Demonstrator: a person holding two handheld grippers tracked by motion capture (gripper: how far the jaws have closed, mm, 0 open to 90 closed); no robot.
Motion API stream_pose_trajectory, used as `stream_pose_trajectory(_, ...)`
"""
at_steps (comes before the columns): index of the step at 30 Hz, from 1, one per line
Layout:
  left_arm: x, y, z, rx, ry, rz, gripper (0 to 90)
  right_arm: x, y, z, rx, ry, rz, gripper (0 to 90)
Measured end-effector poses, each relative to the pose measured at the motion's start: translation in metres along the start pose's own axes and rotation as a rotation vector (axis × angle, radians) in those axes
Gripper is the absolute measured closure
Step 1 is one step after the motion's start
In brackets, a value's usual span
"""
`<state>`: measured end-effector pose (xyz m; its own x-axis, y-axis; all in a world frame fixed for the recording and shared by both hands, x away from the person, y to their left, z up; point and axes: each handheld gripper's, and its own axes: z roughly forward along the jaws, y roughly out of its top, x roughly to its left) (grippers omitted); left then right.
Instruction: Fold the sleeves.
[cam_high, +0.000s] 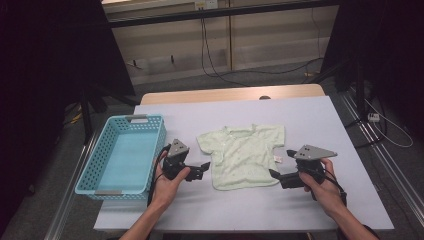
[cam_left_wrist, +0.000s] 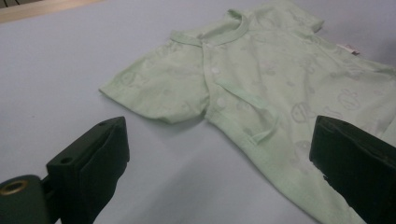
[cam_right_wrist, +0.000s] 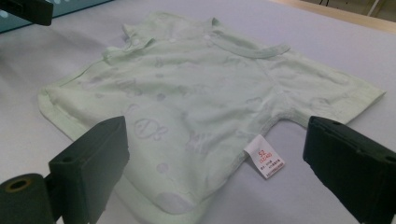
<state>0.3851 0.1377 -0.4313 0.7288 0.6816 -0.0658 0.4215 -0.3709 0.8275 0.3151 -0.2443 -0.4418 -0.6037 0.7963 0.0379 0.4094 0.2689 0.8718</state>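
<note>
Garment: small pale green short-sleeved baby shirt (cam_high: 245, 155) of soft printed cotton, lying flat and spread out, front up, on the pale lilac worktop (cam_high: 310, 120). Collar toward the far edge, hem toward the near edge. White size tag (cam_right_wrist: 265, 162) sticks out at its right side seam.

Long axis: runs near to far, collar to hem; sleeves spread left and right.

Left gripper (cam_high: 200, 170): black two-jaw tool in the person's left hand, sitting just off the shirt's near-left corner and pointing right toward it. Jaws stand wide apart, nothing between them; in the left gripper view the shirt's left sleeve and snap placket lie just ahead of the jaws.

Right gripper (cam_high: 277, 176): black two-jaw tool in the right hand, at the shirt's near-right corner and pointing left. Jaws spread wide and gripping nothing; in the right gripper view the hem corner and tag lie between and just beyond the jaw tips, fabric not pinched.

Key relation: shirt lies between the two grippers, each aimed inward at its own near corner. Right gripper looks slightly nearer the cloth than the left.

Basket: light blue plastic lattice basket (cam_high: 95, 165), rectangular, on the left of the worktop, left of the left hand, well apart from the shirt.

Likely next call: each gripper closing in on its own side of the hem.
</note>
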Motion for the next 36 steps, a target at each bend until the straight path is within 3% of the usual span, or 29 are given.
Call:
stream_pose_trajectory(4, 0.005, 0.003, 0.005, 0.000, 0.029, -0.019, 5.3, 0.000, -0.002, -0.001, -0.007, 0.001, 0.004, 6.4)
stream_pose_trajectory(11, 0.014, 0.011, 0.017, -0.006, 0.030, -0.044, 5.4, 0.000, -0.002, 0.003, 0.002, 0.003, 0.004, 6.4)
stream_pose_trajectory(13, 0.016, 0.015, 0.020, 0.000, 0.042, -0.030, 5.4, 0.000, -0.003, 0.003, 0.005, 0.005, -0.001, 6.3)
stream_pose_trajectory(19, 0.028, 0.029, 0.031, -0.018, 0.058, -0.066, 6.3, 0.001, -0.003, 0.001, -0.003, 0.011, -0.005, 6.1)
stream_pose_trajectory(22, 0.033, 0.034, 0.039, 0.027, 0.038, -0.038, 7.2, 0.000, -0.003, 0.001, -0.001, 0.012, -0.007, 6.1)
stream_pose_trajectory(23, 0.034, 0.035, 0.041, 0.015, 0.038, -0.057, 7.2, 0.000, -0.004, 0.001, 0.001, 0.016, -0.012, 6.2)
stream_pose_trajectory(27, 0.044, 0.037, 0.049, 0.004, 0.078, -0.070, 7.3, 0.001, -0.005, 0.002, 0.007, 0.025, -0.016, 6.2)
stream_pose_trajectory(33, 0.057, 0.038, 0.062, -0.011, 0.096, -0.118, 7.5, 0.000, -0.005, 0.004, 0.010, 0.026, -0.004, 6.3)
stream_pose_trajectory(36, 0.062, 0.038, 0.067, 0.022, 0.077, -0.143, 7.5, -0.002, -0.005, 0.006, 0.009, 0.023, 0.004, 6.5)
